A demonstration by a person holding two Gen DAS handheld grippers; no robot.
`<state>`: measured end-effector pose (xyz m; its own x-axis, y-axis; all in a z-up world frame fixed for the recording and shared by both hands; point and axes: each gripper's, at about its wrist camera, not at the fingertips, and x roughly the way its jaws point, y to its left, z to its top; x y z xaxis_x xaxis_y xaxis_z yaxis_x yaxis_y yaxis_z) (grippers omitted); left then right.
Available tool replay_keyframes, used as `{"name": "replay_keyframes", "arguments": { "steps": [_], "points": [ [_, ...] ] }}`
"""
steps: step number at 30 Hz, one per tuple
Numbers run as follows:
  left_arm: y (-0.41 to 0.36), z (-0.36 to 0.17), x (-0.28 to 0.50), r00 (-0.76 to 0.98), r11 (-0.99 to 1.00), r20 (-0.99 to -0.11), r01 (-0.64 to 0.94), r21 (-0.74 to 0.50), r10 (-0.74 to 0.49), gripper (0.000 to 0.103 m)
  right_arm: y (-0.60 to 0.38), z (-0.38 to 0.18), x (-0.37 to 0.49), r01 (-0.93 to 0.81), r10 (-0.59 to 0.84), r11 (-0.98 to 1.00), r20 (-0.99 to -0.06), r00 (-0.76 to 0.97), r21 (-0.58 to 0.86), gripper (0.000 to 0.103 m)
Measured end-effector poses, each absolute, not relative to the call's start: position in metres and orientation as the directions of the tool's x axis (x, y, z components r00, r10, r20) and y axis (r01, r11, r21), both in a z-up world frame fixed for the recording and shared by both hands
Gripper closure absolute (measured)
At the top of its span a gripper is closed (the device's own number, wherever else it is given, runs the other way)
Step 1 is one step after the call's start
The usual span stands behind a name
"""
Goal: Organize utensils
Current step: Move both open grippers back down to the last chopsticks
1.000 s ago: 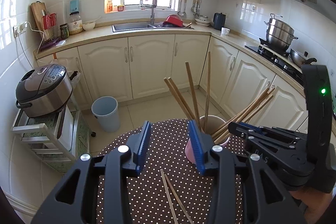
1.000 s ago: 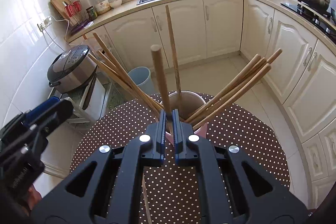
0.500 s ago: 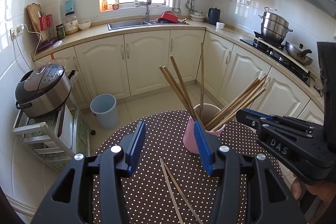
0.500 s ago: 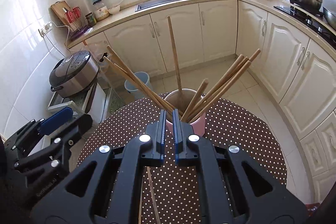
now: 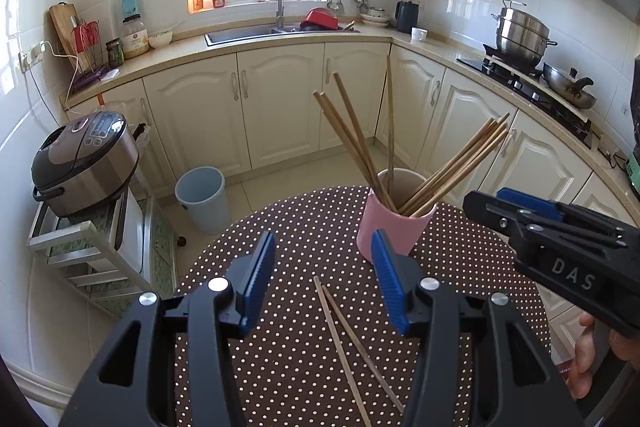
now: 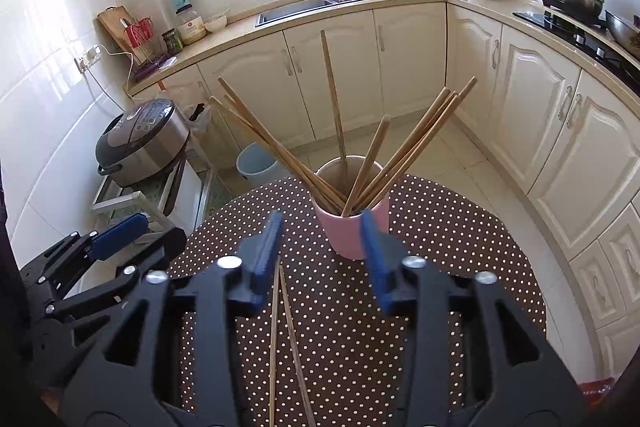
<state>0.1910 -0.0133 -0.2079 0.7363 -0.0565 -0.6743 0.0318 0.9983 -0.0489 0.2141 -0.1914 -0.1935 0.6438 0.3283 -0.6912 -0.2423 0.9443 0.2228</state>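
Item: pink ceramic cup (image 6: pixel 352 227), upright on my round brown table with white polka dots (image 6: pixel 460 251), holding a splayed bundle of long wooden chopsticks (image 6: pixel 412 143); they lean left, right and one near vertical.

Item: two loose wooden chopsticks (image 5: pixel 348 343), flat on the cloth in front of the cup, crossing near their far tips, not touching the cup.

Item: my right gripper (image 6: pixel 320 259). Its jaws have just been opening; they stand partly apart and empty, the cup's base showing beyond them, the loose pair below the left jaw.

Item: my left gripper (image 5: pixel 322 283). Jaws have just been widening a little more; open, nothing held, poised above the far ends of the loose pair.

Step in hand, as I judge it: fetch the loose pair. To do it well I should come down with one jaw either side of both sticks just behind the crossing, close firmly so neither rolls out, lift clear, then tip them upright and feed them into a gap in the bundle without nudging the cup over.
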Motion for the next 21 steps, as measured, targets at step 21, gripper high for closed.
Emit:
{"name": "replay_keyframes", "arguments": {
  "steps": [21],
  "points": [
    [0.039, -0.285, 0.196, 0.543, 0.983, -0.835, -0.088, -0.163, -0.089, 0.052, -0.180, -0.254, 0.206, -0.253, 0.323, 0.942, -0.799, 0.507, 0.220, 0.058]
  ]
}}
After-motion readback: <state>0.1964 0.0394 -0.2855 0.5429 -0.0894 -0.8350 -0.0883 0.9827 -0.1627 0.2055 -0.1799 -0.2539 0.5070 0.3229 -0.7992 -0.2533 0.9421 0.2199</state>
